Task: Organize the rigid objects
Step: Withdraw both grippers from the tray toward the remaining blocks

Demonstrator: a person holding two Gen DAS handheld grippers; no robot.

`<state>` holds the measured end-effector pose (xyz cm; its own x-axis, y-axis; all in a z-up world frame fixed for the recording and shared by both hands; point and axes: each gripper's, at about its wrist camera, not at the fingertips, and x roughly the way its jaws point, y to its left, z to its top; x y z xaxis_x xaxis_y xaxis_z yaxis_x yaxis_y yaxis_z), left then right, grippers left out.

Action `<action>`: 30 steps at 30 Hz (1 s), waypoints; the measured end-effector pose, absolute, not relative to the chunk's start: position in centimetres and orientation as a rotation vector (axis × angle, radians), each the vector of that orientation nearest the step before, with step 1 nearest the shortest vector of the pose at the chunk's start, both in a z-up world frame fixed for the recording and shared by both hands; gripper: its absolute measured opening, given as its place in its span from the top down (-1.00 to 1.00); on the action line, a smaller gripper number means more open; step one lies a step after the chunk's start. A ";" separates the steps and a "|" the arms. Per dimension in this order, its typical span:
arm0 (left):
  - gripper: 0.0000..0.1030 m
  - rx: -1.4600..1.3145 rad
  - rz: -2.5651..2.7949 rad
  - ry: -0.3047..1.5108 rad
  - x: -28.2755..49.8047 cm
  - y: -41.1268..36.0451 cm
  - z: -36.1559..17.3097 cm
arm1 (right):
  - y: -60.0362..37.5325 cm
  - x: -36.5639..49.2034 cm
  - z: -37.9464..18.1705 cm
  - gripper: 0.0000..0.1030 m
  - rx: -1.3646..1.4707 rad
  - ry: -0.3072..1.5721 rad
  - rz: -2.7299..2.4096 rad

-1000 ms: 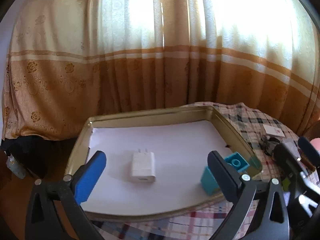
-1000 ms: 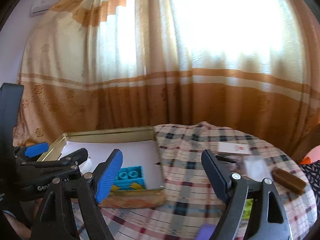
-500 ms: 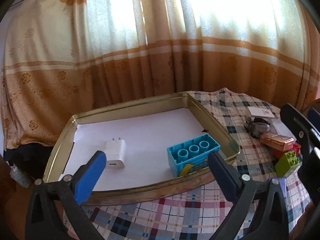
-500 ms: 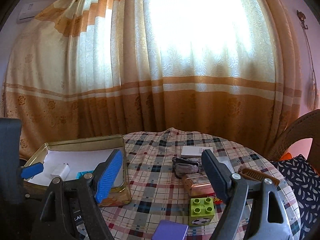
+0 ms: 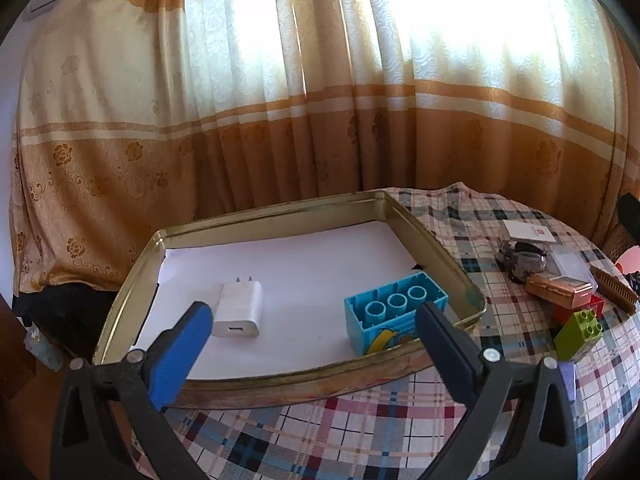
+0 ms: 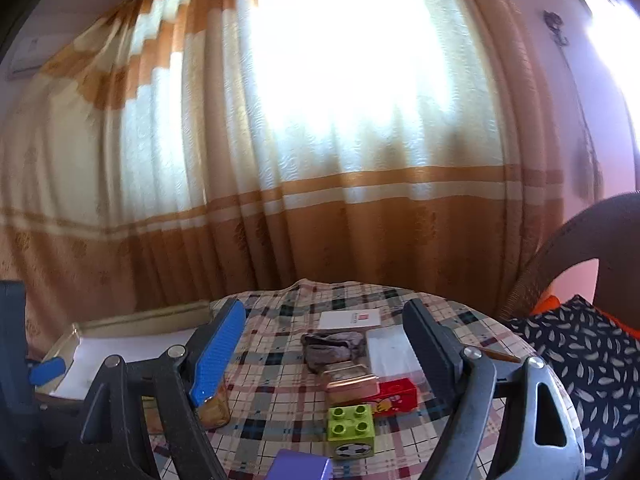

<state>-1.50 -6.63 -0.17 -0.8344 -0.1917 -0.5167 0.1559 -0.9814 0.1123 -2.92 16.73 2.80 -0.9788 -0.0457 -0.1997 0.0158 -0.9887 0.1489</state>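
A gold metal tray (image 5: pixel 436 248) lined with white paper holds a white charger (image 5: pixel 239 310) and a blue brick (image 5: pixel 394 312). My left gripper (image 5: pixel 316 344) is open and empty, hovering before the tray's near rim. My right gripper (image 6: pixel 320 344) is open and empty above the plaid table. Below it lie a green brick (image 6: pixel 351 429), a red brick (image 6: pixel 396 394), a copper tin (image 6: pixel 349 380) and a purple block (image 6: pixel 302 466). The green brick (image 5: pixel 578 334) and the tin (image 5: pixel 558 290) also show in the left wrist view.
A grey cloth bundle (image 6: pixel 334 346), a white card (image 6: pixel 350 319) and a clear plastic packet (image 6: pixel 390 350) lie farther back. A wooden comb (image 5: pixel 614 289) is at the right. Curtains hang behind the table. A wicker chair with a patterned cushion (image 6: pixel 580 344) stands right.
Both grippers have pulled back and turned right. The blue brick stays in the tray. The right view has swung away from the tray toward the loose objects.
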 end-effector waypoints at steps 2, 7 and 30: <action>-0.99 0.810 -2.850 -0.093 -1.5 -6.6 -0.1 | 16.9 -2.6 2.9 -0.61 0.291 -0.228 -3.104; -0.99 0.805 -2.858 -0.106 -1.3 -6.3 -0.1 | 17.2 -1.8 3.4 -0.61 0.211 -0.194 -3.164; -0.99 0.883 -2.899 -0.106 -1.3 -4.3 -0.6 | 27.4 0.2 3.8 -0.61 0.202 -0.244 -3.448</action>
<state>-1.29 -4.30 -0.56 -0.8250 -0.1240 -0.5514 0.0835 -0.9917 0.0980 0.22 27.40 3.78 -0.9422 0.3064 -0.1356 -0.3224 -0.9392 0.1183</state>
